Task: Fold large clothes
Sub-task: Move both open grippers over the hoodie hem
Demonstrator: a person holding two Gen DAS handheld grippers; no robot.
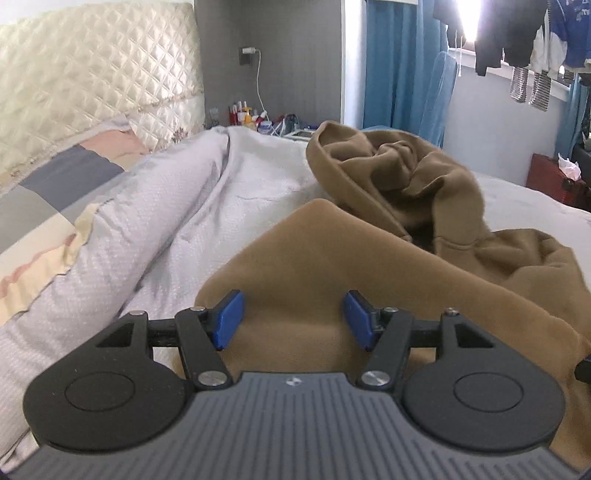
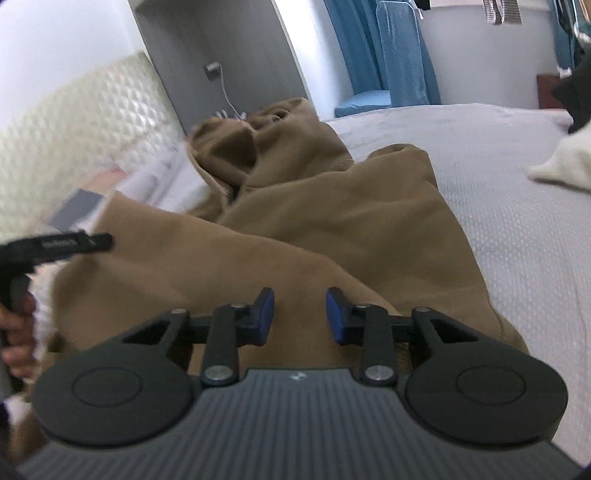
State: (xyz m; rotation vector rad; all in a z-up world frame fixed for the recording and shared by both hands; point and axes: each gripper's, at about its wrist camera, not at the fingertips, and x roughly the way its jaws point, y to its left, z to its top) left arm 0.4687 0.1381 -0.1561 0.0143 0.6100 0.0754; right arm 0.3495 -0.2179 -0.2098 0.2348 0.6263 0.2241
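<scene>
A large brown hoodie [image 1: 332, 258] lies crumpled on the white bed cover [image 1: 258, 177], its hood [image 1: 388, 162] bunched at the far end. My left gripper [image 1: 293, 319] hovers over the near flat part of the hoodie, blue pads wide apart and nothing between them. In the right wrist view the same hoodie [image 2: 295, 221] stretches away from me. My right gripper [image 2: 300, 316] sits low over its near edge, pads a narrow gap apart, no fabric pinched. The left gripper's finger [image 2: 92, 242] and the hand holding it [image 2: 18, 332] show at the left edge.
A rolled pale duvet [image 1: 129, 221] lies along the left, below the quilted headboard [image 1: 92, 74]. A nightstand with bottles [image 1: 243, 114] stands beyond the bed. Blue curtains [image 1: 399, 62], hanging clothes [image 1: 517, 33] and a red box [image 1: 554, 177] are at the right. A white cloth [image 2: 565, 162] lies on the bed's right.
</scene>
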